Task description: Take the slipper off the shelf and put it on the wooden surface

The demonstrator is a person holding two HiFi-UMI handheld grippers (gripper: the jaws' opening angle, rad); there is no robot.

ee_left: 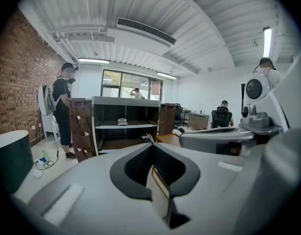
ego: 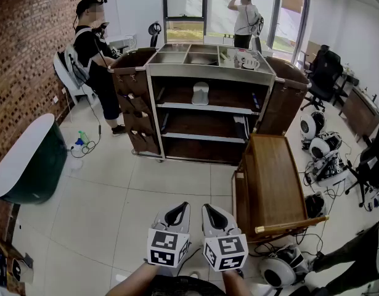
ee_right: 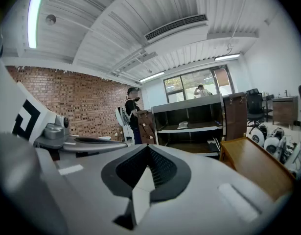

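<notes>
A pale grey slipper (ego: 200, 93) lies on the upper shelf of the dark open shelf cart (ego: 207, 73), far ahead of me. It also shows small in the left gripper view, slipper (ee_left: 122, 121), and in the right gripper view, slipper (ee_right: 183, 125). The wooden surface (ego: 272, 187) is a low wooden tabletop to the right of the cart, seen too as wooden surface (ee_right: 258, 165). My left gripper (ego: 178, 210) and right gripper (ego: 212, 212) hang side by side near the floor, well short of the cart. Both are shut and hold nothing.
A person in black (ego: 90, 45) stands at the cart's left end, and another person (ego: 244, 17) is by the window behind it. A dark green tub with a white top (ego: 26, 159) stands left. White round devices (ego: 318, 142), cables and office chairs crowd the right.
</notes>
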